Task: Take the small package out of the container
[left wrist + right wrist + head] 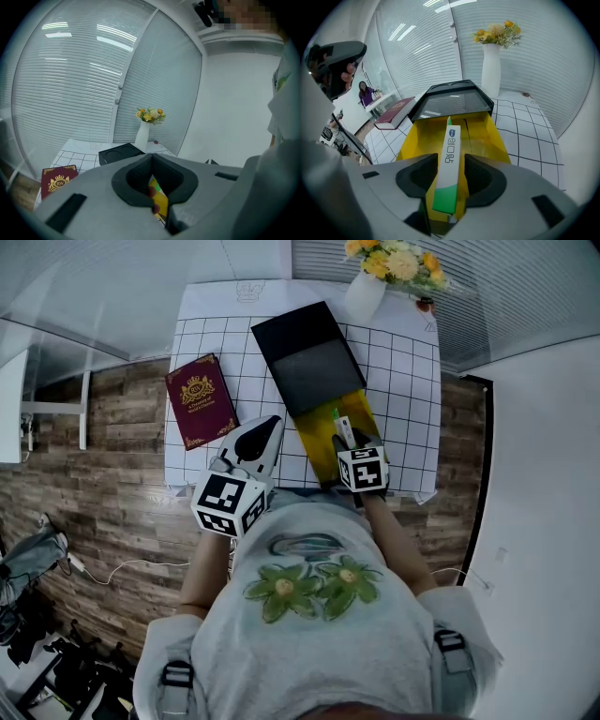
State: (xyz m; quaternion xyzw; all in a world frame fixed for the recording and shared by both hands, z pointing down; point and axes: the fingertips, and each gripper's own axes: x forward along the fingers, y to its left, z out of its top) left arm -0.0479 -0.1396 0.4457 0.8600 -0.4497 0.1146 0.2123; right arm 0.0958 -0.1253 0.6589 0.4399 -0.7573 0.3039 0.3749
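Note:
The small package (451,150), a narrow white box with a green end, stands on edge and tilted in the yellow container (480,136). My right gripper (451,164) straddles it, open, with a thin gap showing at each pad. The head view shows that package (344,430) rising from the container (317,439) at the table's front edge, with the right gripper (349,439) over it. My left gripper (267,427) hovers left of the container, shut and empty. In the left gripper view its jaws (151,161) meet, and a strip of the yellow container (160,202) shows beneath them.
The black lid (309,357) lies just behind the container on the grid-patterned tablecloth (403,381). A dark red book (200,401) lies at the table's left. A white vase (366,292) of flowers stands at the far right corner. Wood floor surrounds the table.

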